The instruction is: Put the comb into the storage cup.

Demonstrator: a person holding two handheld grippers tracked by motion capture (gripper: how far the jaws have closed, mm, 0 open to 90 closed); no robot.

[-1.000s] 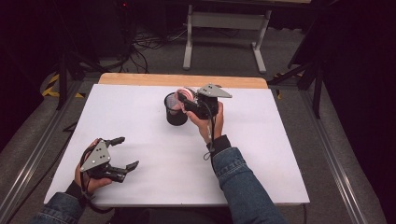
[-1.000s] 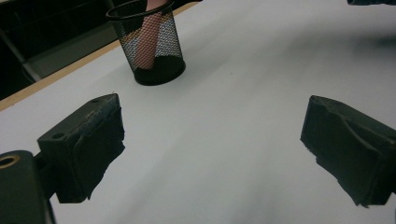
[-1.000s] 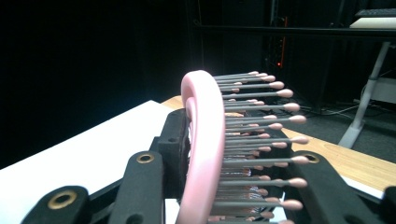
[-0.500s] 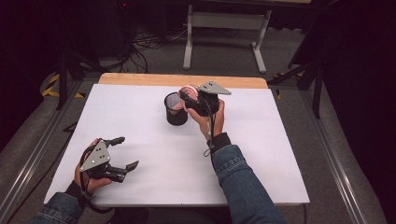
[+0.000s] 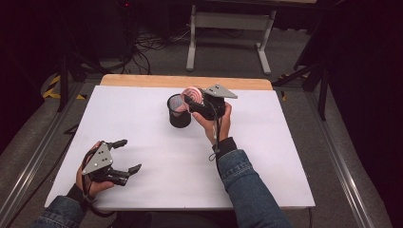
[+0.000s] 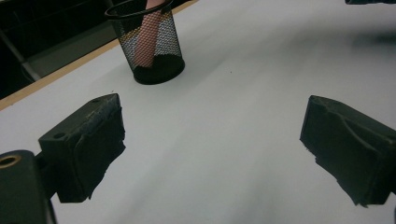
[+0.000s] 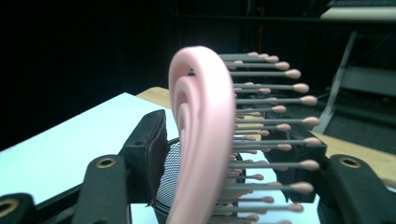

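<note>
The right gripper (image 5: 194, 100) is up over the far middle of the table, jaws clamped on a pink hairbrush (image 5: 192, 94), one black pad on each side of the brush head. In the right gripper view the hairbrush (image 7: 205, 135) stands on edge between the jaws, its smooth pink back to the left and its rows of pink-tipped bristles pointing right. Its long axis runs up and down: the handle drops into the black mesh cup (image 5: 179, 110), and the head stands above the rim. The left gripper view catches that pink handle (image 6: 148, 37) through the mesh of the cup (image 6: 150, 46), leaning a little inside it.

The cup stands upright on the white table top (image 5: 266, 156), just left of the right hand, and near the far wooden edge (image 5: 142, 80). Open white surface lies on every side of it: wide to the left, wide to the right, and a long stretch toward the near edge.

Down at the near left corner, the left gripper (image 5: 124, 156) rests low with its jaws spread wide, nothing between them, well apart from the cup. Between its jaws in its own view lies bare table (image 6: 224, 154) all the way to the cup.

Beyond the table there is grey floor, a tangle of cables (image 5: 152, 40) at the far left and a grey metal stand (image 5: 228, 23) behind, both well clear of the work.
</note>
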